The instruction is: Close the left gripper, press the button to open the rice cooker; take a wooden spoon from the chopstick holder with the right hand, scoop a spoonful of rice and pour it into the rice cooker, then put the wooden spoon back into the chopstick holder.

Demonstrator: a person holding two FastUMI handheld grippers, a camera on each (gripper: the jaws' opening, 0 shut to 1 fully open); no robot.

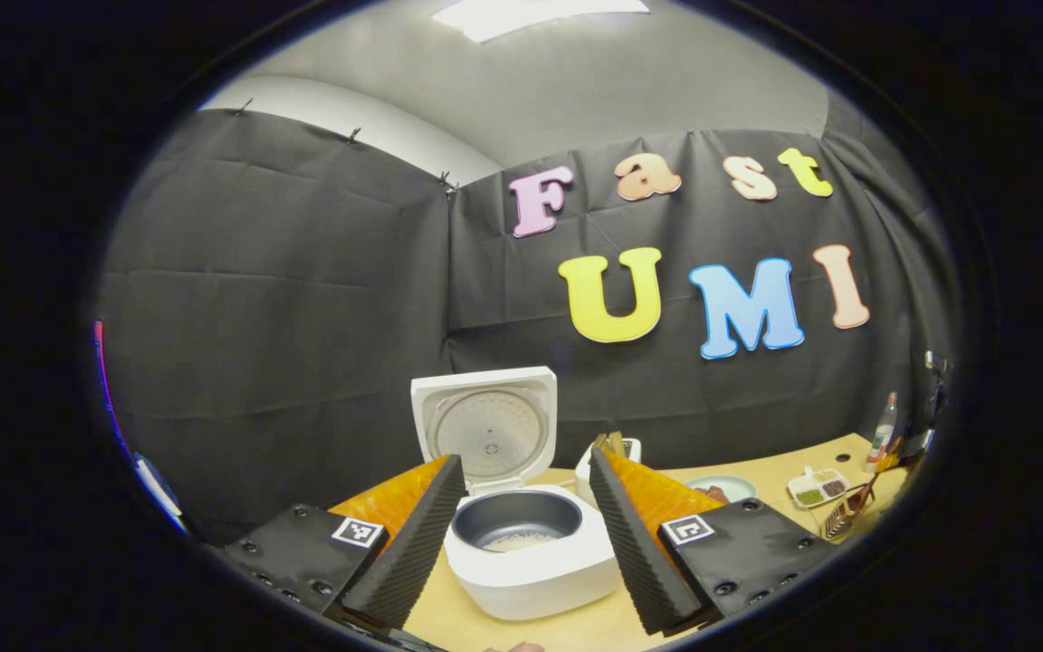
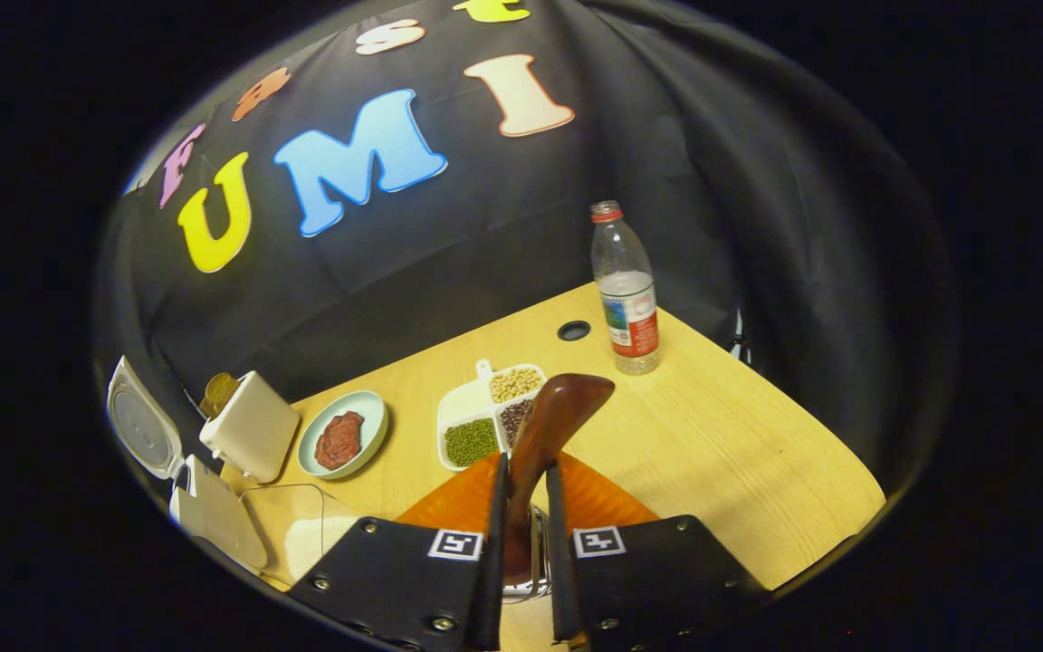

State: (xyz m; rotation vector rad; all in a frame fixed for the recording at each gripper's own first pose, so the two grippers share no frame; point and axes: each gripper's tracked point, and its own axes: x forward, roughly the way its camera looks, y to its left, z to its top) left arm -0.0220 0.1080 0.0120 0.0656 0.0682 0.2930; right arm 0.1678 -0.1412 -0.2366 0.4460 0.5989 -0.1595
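A: Two padded fingers stand wide apart in the left gripper view; the left gripper (image 1: pixel 521 534) holds nothing and frames the cooker (image 1: pixel 531 566).

B: Where does the cooker sit?

A: Toward the desk's (image 1: pixel 784 475) left end, lid (image 1: pixel 488 427) up against the booth wall. The pot (image 1: pixel 516 521) is open, with a little rice at the bottom. The holder (image 1: pixel 607 457) stands just behind it, then a plate (image 1: pixel 721 489) and a divided tray (image 1: pixel 818 487) further along, and a bottle (image 1: pixel 885 426) near the far right edge.

B: And the right gripper view?

A: The right gripper (image 2: pixel 521 507) is narrowed onto the spoon (image 2: pixel 553 417), both fingers pressing its handle, bowl end pointing forward above the tray (image 2: pixel 485 421). I judge the spoon stiff, light and smooth, so it could pivot between the pads; the present low hold on the handle looks sound.

B: Anything carried in it?

A: I cannot tell; the bowl shows only its back.

B: What is around?

A: The bottle (image 2: pixel 626 290) stands near the far edge beside a cable hole (image 2: pixel 573 330). The plate (image 2: pixel 342 435), holder (image 2: pixel 250 424) and cooker lid (image 2: pixel 143 426) sit toward the left end. A clear box (image 2: pixel 295 534) of rice lies at the near edge.

B: Obstacles?

A: The holder and plate lie between spoon and cooker, I judge.
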